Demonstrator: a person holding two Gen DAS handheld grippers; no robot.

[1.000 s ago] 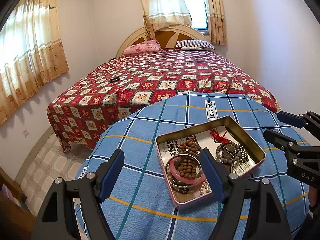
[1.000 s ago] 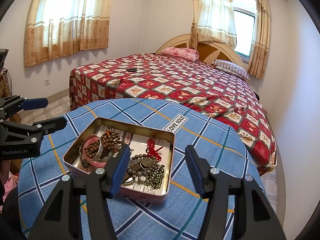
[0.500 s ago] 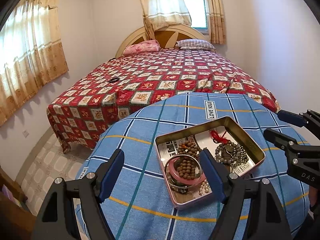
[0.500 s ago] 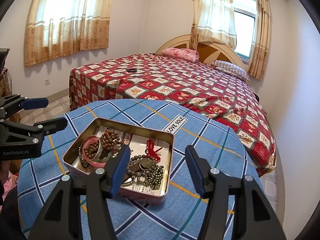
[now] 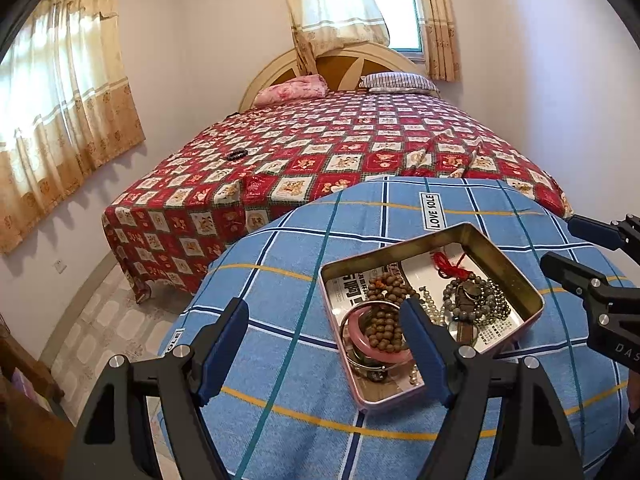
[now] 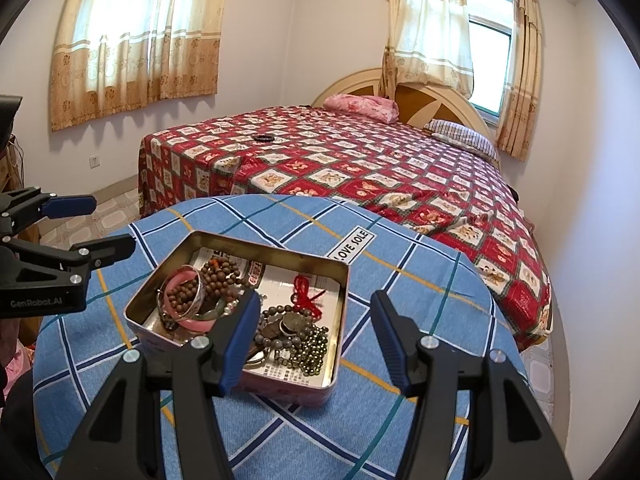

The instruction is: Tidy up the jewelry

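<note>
An open metal tin (image 5: 516, 280) (image 6: 338, 344) sits on a round table with a blue plaid cloth (image 5: 304, 248) (image 6: 404, 280). It holds a pink bangle (image 5: 356, 326) (image 6: 188, 318), brown wooden beads (image 5: 384, 320) (image 6: 218, 272), a grey bead strand with a red tassel (image 5: 476, 300) (image 6: 300, 328) and a metal bangle. My left gripper (image 5: 324, 340) is open and empty, above the cloth at the tin's near left corner. My right gripper (image 6: 312, 332) is open and empty, above the tin's near right corner.
A bed with a red patterned cover (image 5: 360, 140) (image 6: 360, 160) stands just behind the table. A small dark item (image 5: 236, 155) (image 6: 264, 137) lies on it. Curtained windows line the walls. A tiled floor (image 5: 104, 320) lies to the left. Each gripper shows in the other's view (image 5: 592, 256) (image 6: 80, 224).
Both grippers have barely moved; the tin sits slightly lower and nearer in the left wrist view. Both stay open and empty.
</note>
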